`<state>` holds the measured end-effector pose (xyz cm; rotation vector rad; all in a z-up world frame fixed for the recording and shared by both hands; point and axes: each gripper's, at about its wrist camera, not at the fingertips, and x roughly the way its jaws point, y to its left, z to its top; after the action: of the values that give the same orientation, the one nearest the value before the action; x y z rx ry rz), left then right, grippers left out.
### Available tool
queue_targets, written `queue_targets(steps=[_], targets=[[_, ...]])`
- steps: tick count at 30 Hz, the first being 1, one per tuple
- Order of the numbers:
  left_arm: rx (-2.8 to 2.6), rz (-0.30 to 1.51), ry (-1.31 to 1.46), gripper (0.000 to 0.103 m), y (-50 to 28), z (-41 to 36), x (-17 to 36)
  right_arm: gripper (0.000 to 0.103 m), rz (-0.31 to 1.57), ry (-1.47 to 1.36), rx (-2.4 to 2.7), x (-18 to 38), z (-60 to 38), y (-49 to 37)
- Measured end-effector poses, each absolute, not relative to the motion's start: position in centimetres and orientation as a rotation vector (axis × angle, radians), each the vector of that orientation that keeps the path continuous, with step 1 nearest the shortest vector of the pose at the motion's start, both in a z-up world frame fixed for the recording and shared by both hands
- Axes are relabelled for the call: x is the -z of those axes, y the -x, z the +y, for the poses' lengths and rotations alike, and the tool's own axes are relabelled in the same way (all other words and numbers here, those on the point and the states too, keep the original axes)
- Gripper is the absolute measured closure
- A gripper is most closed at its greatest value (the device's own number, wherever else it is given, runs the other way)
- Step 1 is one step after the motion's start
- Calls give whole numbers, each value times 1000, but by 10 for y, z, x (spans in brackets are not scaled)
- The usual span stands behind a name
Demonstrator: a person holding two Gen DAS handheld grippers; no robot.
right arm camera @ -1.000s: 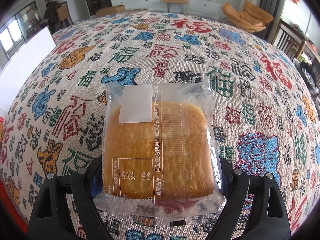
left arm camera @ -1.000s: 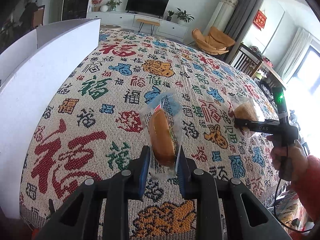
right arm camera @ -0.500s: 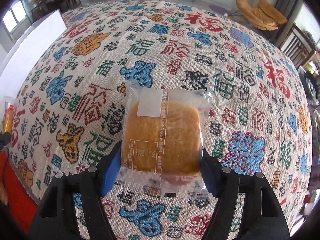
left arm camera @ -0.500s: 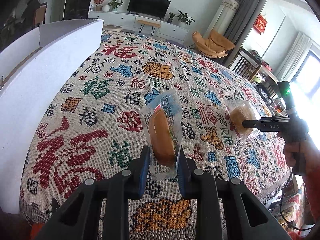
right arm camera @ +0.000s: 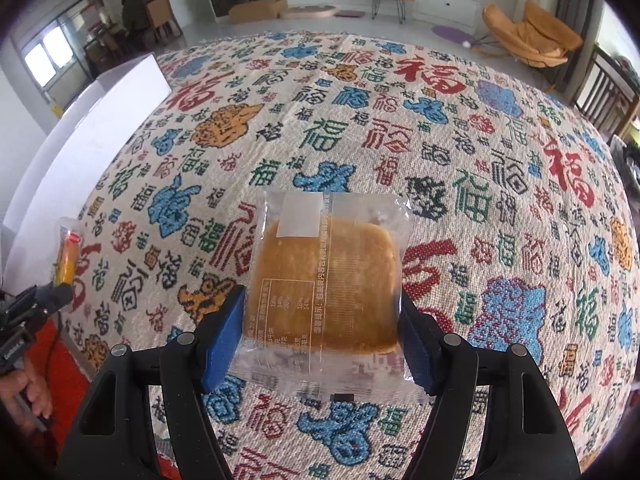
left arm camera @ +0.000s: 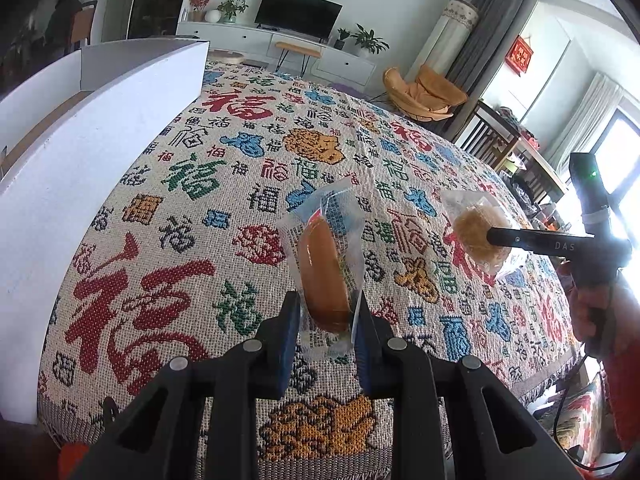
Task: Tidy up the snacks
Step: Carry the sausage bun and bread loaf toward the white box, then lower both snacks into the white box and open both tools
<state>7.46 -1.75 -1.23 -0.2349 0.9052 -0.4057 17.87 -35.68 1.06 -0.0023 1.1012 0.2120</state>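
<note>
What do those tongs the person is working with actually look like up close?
Both tongs are matte black plastic with round silver rivets and blue pads inside the fingers. The left tongs and right tongs match. Seen from the side, the right tool has a pistol-style handle, white "DAS" lettering, a green light and a trailing black cable. The person's right hand shows a red sleeve.

Bun (left arm camera: 323, 276): long golden roll in clear wrapper with blue print, held edge-on and upright at lower centre of left wrist view, off the cloth. Same bun (right arm camera: 66, 258) small at left edge of right wrist view.

Cake (right arm camera: 326, 288): square, golden-brown, clear wrapper with white label and printed text, flat face to camera, centre of right wrist view. Also (left arm camera: 478, 236) at right of left view, raised.
</note>
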Motion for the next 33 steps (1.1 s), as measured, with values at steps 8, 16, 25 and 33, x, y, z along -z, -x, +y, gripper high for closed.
queue_targets(steps=[8,16,25,33], targets=[[422,899,264,78,-72,-14,5,30,1080,-26,-263,-24,-344,-177],[448,919,342,78,-71,2,-11,30,1093,-105,-340,-38,-330,-181],[317,759,416,78,-95,108,-101,30,1002,-116,-528,-97,-244,-231],[-17,724,426,78,-136,225,-106,30,865,-74,-749,-157,-88,-283]])
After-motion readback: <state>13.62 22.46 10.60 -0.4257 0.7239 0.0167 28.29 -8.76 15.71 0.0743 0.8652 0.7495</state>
